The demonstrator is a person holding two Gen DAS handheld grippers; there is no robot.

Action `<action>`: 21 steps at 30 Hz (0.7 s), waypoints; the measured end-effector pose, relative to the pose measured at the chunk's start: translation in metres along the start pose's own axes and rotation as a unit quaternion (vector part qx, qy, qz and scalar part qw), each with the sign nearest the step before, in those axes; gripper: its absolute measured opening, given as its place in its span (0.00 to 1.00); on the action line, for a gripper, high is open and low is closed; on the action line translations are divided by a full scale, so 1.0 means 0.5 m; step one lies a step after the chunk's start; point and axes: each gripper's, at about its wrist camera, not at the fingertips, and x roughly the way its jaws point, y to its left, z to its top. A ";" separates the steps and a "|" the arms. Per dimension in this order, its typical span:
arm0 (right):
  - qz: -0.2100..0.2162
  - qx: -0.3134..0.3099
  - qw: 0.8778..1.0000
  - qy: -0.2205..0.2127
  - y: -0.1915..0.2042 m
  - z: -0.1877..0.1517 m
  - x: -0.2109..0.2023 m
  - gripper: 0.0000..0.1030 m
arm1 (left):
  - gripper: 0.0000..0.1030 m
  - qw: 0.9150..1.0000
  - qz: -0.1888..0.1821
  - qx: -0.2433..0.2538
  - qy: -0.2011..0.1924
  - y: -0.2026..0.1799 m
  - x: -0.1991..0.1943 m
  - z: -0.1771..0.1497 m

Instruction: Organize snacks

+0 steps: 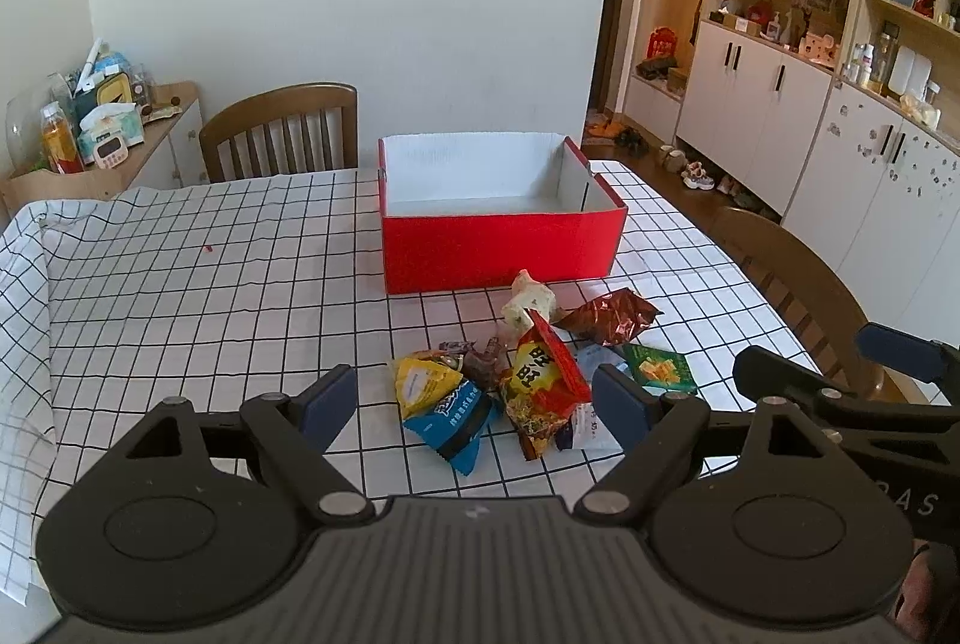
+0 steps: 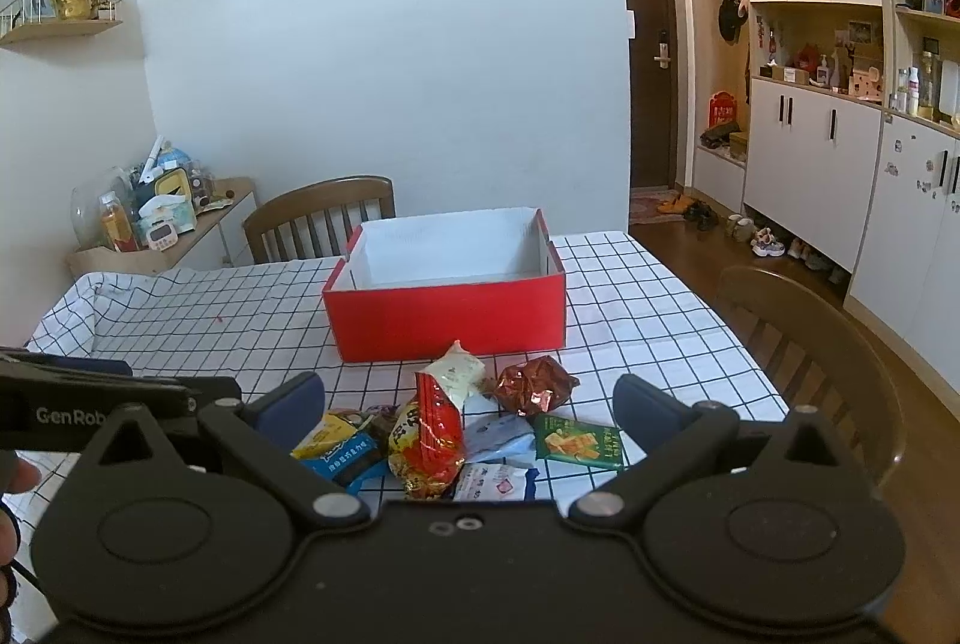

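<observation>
A pile of snack packets lies on the checked tablecloth in front of an open red box (image 1: pixel 501 242) with a white, empty inside, also in the right wrist view (image 2: pixel 447 317). The pile holds a red-yellow packet (image 1: pixel 543 383) (image 2: pixel 429 440), a blue-yellow packet (image 1: pixel 441 401) (image 2: pixel 342 449), a brown foil packet (image 1: pixel 612 317) (image 2: pixel 534 386), a green packet (image 1: pixel 660 368) (image 2: pixel 579 443) and a pale packet (image 1: pixel 528 305) (image 2: pixel 459 374). My left gripper (image 1: pixel 477 401) is open and empty above the pile's near side. My right gripper (image 2: pixel 471 404) is open and empty, also near the pile.
Wooden chairs stand at the far side (image 1: pixel 282 131) and at the right side (image 1: pixel 798 278) of the table. A side shelf (image 1: pixel 96 146) with bottles and a tissue box is at the far left. White cabinets (image 1: pixel 780 92) and shoes line the right wall.
</observation>
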 end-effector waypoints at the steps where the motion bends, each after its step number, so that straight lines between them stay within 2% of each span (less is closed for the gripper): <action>1: 0.000 0.000 1.000 0.000 0.000 0.000 0.000 1.00 | 0.83 1.000 0.001 0.002 0.000 0.000 -0.001 0.000; 21: 0.001 -0.003 1.000 -0.002 0.001 0.001 -0.002 1.00 | 0.83 1.000 0.003 0.008 -0.003 -0.005 0.001 0.000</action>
